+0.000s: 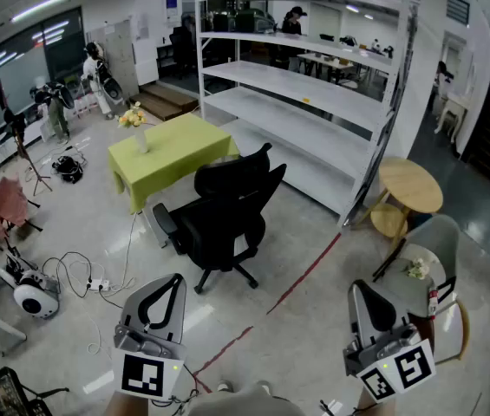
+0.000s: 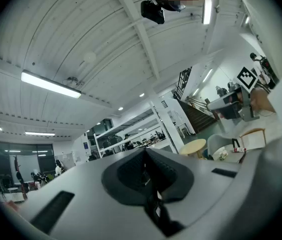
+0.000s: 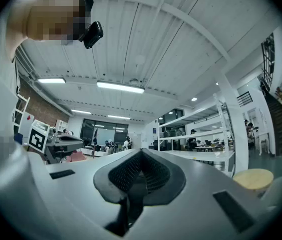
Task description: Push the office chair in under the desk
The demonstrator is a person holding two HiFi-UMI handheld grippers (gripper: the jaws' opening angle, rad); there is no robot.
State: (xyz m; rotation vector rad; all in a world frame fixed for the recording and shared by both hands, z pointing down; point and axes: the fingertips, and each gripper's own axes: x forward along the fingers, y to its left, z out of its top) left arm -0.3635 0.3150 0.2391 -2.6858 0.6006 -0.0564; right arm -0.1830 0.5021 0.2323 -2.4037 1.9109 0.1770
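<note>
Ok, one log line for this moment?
phase: pre-contact | left tool: shut, empty | right tool: shut, empty | office chair: out from desk, untouched

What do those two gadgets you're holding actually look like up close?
Both the left gripper and right gripper are pale grey, with tapered fingers lined in dark ribbed padding. Each carries a cube printed with black-and-white square markers.

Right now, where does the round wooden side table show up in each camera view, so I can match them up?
Head view: the round wooden side table sits right of centre, by the right end of the white shelving rack.
Left gripper view: the table is low and right of centre, to the right of the rack.
Right gripper view: the table is at the lower right, to the right of the rack.
Shared landmark: the white shelving rack.
</note>
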